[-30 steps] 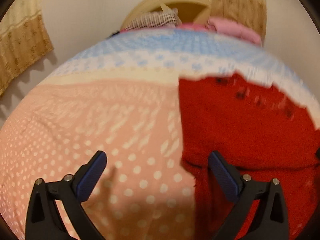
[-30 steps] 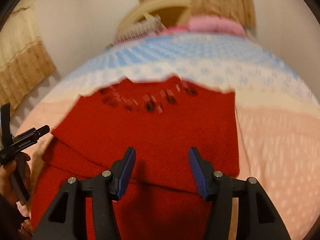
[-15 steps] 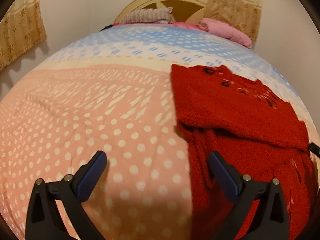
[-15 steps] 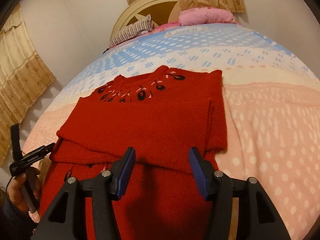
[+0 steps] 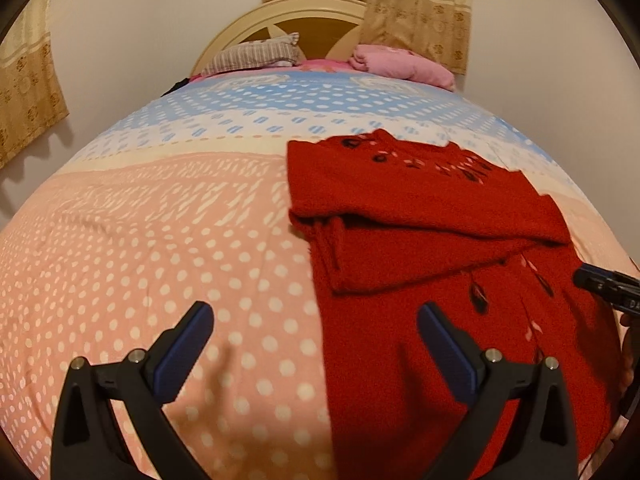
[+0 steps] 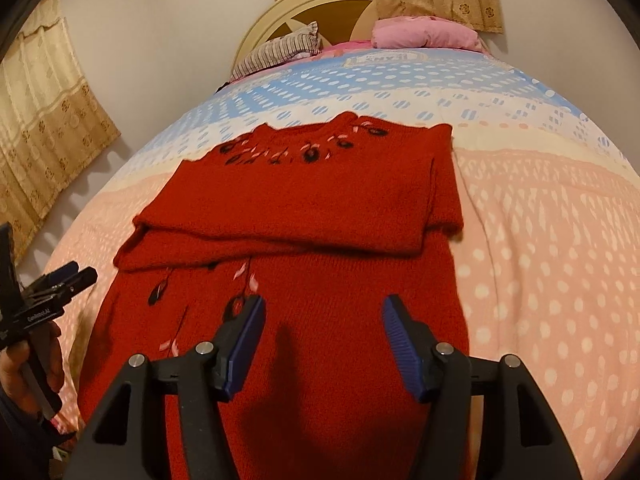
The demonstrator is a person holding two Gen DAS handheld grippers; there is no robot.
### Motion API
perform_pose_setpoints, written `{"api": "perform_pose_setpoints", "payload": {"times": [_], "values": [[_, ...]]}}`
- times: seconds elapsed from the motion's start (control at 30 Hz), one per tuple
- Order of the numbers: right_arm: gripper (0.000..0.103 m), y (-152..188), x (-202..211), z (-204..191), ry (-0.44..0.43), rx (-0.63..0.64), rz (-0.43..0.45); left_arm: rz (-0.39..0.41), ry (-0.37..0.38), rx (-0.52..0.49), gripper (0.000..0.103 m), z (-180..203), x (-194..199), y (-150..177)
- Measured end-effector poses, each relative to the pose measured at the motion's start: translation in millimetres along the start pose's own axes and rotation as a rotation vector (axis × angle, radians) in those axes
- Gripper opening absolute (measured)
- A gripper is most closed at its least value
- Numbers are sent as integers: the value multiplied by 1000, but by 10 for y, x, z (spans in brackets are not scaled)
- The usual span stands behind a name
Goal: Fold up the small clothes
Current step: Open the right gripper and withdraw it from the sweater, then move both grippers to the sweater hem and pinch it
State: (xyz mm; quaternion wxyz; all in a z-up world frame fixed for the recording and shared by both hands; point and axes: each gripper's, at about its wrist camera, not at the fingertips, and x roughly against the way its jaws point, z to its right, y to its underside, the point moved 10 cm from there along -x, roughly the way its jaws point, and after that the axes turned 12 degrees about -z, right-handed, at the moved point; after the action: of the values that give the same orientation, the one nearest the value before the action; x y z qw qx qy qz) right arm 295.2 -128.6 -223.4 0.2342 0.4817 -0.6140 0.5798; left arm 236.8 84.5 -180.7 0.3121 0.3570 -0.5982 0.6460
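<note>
Lying on the bed (image 6: 540, 240), the sweater (image 6: 300, 200) had its sleeves folded across, and both tools had pulled back from it. The left tool (image 5: 316, 344) gaped wide and empty; the right tool (image 6: 322, 340) hung over the hem, opening, holding nothing, so a bottom fold likely came next.

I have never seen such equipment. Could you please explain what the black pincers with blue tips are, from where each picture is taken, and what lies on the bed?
There is no robot here. A person holds a hand tool in each hand, and each tool carries a camera looking along its two fingers. One picture comes from the left gripper, the other from the right gripper. Both hang above the bed and hold nothing. The left one is open; the right one's jaws are opening, with nothing between them. A red sweater lies on the dotted bedspread, with its sleeves already folded across the body. At the headboard lie a striped pillow and a pink pillow.
</note>
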Motion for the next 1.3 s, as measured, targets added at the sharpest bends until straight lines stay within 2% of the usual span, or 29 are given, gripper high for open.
{"api": "perform_pose_setpoints", "payload": {"times": [0.37,0.53,0.67,0.77,0.9,1.03,1.13,1.3], "values": [[65,393,119,-62,22,36,-21,-32,35,-59,103,79,229,463],[66,513,177,-90,18,43,-21,-63,83,-63,103,119,337,707],[67,609,212,-120,28,60,-21,-80,120,-95,92,208,433,884],[67,660,230,-121,32,62,-17,-127,193,-79,82,264,470,1047],[67,726,274,-116,33,63,-9,-181,246,-62,79,268,553,1333],[68,766,285,-113,39,69,0,-257,320,-40,70,300,531,1559],[68,769,288,-117,35,63,5,-293,340,-15,68,311,447,1622],[69,793,300,-116,39,73,7,-342,437,34,58,381,314,1702]]}}
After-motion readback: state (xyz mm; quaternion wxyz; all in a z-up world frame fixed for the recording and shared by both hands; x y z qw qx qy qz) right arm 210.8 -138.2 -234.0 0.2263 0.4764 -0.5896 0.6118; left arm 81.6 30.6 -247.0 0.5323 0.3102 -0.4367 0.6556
